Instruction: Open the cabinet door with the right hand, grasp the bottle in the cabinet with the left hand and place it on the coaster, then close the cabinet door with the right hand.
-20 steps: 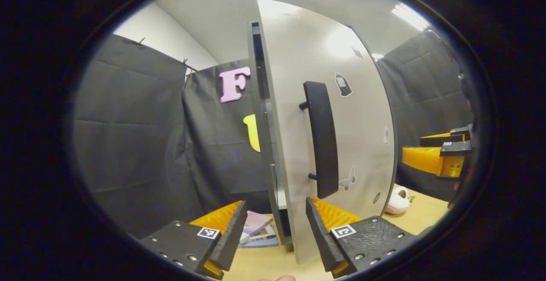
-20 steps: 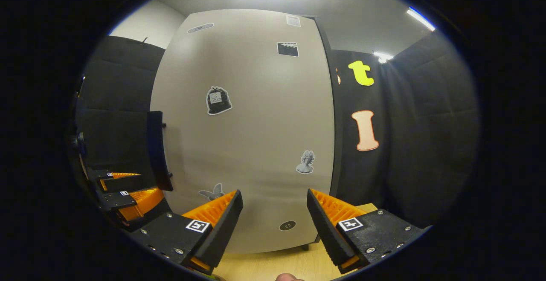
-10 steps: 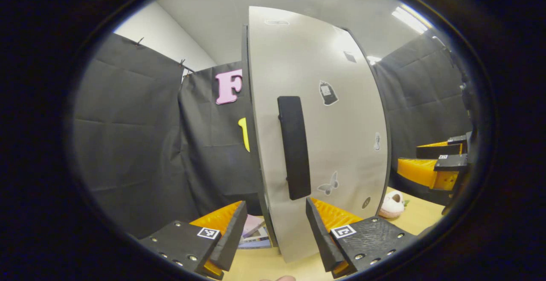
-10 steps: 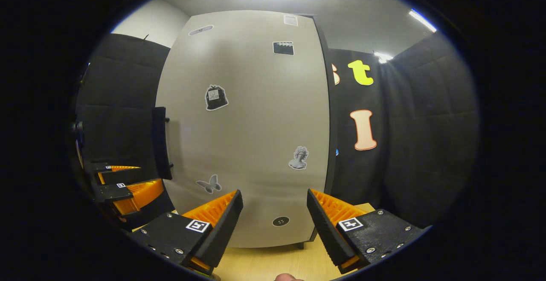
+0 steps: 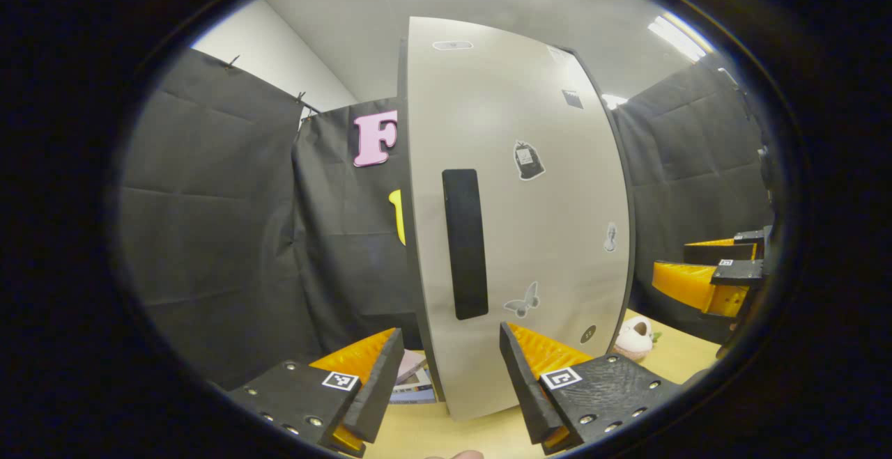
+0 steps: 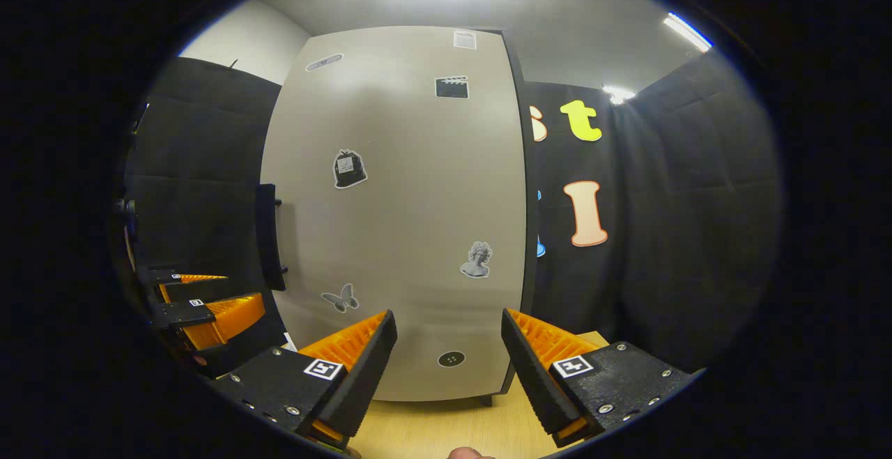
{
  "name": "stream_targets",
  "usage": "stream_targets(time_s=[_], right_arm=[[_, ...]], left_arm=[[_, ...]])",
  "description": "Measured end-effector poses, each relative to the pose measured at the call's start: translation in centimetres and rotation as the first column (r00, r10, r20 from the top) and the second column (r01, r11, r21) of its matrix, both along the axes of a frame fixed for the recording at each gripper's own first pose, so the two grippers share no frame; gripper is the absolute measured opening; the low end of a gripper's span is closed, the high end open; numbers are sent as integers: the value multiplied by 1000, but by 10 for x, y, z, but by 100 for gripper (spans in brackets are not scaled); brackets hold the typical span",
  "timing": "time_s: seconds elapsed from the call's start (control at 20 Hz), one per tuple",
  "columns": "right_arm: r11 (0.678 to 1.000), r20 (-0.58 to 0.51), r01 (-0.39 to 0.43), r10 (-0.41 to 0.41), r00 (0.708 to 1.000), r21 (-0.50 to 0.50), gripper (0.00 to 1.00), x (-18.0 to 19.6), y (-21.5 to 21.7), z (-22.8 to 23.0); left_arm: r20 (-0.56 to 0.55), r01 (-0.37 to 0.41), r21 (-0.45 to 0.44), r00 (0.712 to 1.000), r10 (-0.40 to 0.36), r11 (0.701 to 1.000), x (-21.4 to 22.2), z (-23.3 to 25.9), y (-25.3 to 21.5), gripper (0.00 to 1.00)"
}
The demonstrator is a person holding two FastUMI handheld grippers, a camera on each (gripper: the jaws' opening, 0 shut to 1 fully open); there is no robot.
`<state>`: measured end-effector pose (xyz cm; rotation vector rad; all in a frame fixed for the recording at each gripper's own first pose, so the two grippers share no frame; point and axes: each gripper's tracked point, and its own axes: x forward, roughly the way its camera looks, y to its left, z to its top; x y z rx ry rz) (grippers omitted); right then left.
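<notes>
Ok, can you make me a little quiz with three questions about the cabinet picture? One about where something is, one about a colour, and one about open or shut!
1. Where on the cabinet door is the handle, in the left gripper view?
A. near its left edge
B. near its right edge
C. along the top

2. What colour is the handle?
A. white
B. black
C. orange

3. How does the left gripper stand?
A. shut on the handle
B. shut on a bottle
C. open, holding nothing

Answers:
1. A, the tall bar sits close to the door's left edge.
2. B, it is a dark black bar on the pale grey door.
3. C, its two fingers stand apart with a wide gap and nothing between them. The right gripper looks the same in the right gripper view.
</notes>
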<state>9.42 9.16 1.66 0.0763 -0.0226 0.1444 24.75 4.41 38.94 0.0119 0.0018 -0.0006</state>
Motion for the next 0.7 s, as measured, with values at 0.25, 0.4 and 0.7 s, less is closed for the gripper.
stream_targets(time_s=[0.25,0.4,0.7], right_arm=[[1000,-1,-5,5,1000,-2,94,-3,6,1],[1000,1,-8,8,1000,-3,93,-4,8,1],[1000,-2,-8,8,1000,7,93,-4,10,2]], left_arm=[[-4,-3,-6,1000,3,1000,-6,1,1,75],[-2,-3,-6,1000,3,1000,-9,2,1,79],[-3,-2,-19,1000,2,1000,-8,4,5,83]])
